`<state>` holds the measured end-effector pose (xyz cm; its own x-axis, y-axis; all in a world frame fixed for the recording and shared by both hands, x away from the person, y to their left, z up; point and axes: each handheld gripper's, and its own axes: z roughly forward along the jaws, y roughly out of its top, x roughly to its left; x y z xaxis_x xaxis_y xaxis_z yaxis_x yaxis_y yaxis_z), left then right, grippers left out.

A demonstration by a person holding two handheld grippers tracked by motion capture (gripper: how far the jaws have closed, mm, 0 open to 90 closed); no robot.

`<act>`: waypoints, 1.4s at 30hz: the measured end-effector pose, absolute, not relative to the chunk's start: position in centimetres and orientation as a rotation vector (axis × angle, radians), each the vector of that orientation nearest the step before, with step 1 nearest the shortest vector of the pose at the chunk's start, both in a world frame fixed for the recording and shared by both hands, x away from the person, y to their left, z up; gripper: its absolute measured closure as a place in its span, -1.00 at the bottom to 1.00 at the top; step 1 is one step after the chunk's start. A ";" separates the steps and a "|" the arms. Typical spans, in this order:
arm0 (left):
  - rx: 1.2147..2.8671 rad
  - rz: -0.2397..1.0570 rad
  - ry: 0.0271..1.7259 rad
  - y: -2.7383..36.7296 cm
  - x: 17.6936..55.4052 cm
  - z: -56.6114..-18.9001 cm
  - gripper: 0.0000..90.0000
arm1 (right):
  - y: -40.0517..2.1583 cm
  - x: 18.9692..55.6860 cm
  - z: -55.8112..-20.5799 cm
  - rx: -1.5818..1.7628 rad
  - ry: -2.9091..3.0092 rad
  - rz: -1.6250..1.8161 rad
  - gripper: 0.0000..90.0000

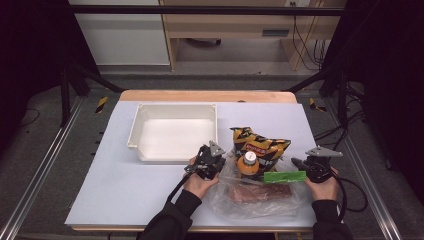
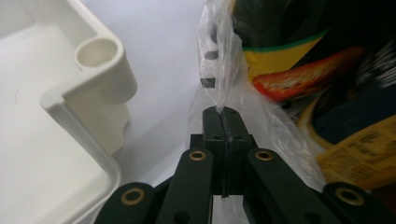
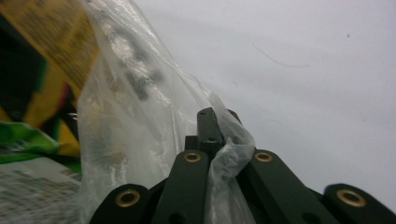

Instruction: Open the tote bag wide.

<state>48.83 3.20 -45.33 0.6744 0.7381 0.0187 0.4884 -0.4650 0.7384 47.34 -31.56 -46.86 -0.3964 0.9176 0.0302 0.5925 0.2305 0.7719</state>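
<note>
Both grippers, left (image 2: 223, 112) and right (image 3: 211, 116), clamp the plastic bag (image 1: 260, 197) edges; emptying its snacks (image 1: 260, 145) into the white bin (image 1: 145, 127) remains.

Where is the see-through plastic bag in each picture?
High view: the plastic bag lies low and right of middle, between both hands.
Left gripper view: upper middle, pinched by the fingers.
Right gripper view: left and middle, pinched too.
Shared landmark: the yellow snack packet.

Red label with blurred white lettering on snack bag (image 1: 260, 146), no text readable
</note>
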 end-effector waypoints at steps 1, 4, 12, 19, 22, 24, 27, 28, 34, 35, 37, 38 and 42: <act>2.162 0.440 0.943 3.2 48.9 -45.6 1.00 | -31.6 47.4 -47.1 1.404 2.078 0.993 0.97; 2.181 0.443 0.965 3.1 49.2 -46.6 1.00 | -31.5 47.7 -47.9 1.411 2.094 0.940 0.93; 2.161 0.420 0.974 3.7 49.0 -47.1 0.62 | -31.7 47.5 -47.7 1.397 2.065 0.913 0.61; 2.043 0.413 0.953 6.2 47.3 -44.1 -0.03 | -34.1 44.0 -43.4 1.381 1.847 1.207 0.16; 1.984 0.394 0.955 7.3 46.8 -42.9 -0.14 | -34.5 42.7 -42.0 1.344 1.814 1.256 0.11; 1.951 0.396 0.943 7.9 46.3 -42.0 -0.17 | -34.4 41.9 -40.9 1.315 1.794 1.281 0.07; 1.933 0.408 0.914 8.6 45.4 -40.6 -0.16 | -34.0 41.1 -39.3 1.281 1.781 1.314 -0.04; 1.931 0.414 0.901 8.7 45.1 -40.3 -0.15 | -33.8 40.9 -38.8 1.272 1.781 1.315 -0.09; 1.933 0.418 0.847 9.0 43.3 -39.1 0.03 | -33.1 39.9 -36.8 1.223 1.744 1.342 -0.34; 1.933 0.420 0.834 9.0 42.9 -38.9 0.11 | -32.8 39.7 -36.1 1.212 1.741 1.349 -0.40; 1.937 0.420 0.821 9.0 42.6 -38.6 0.23 | -32.5 39.6 -35.5 1.200 1.738 1.356 -0.43; 1.937 0.420 0.821 9.0 42.6 -38.6 0.27 | -32.5 39.6 -35.5 1.200 1.738 1.356 -0.43; 1.917 0.426 0.813 9.0 42.5 -38.3 0.34 | -31.9 39.7 -34.5 1.180 1.740 1.358 -0.53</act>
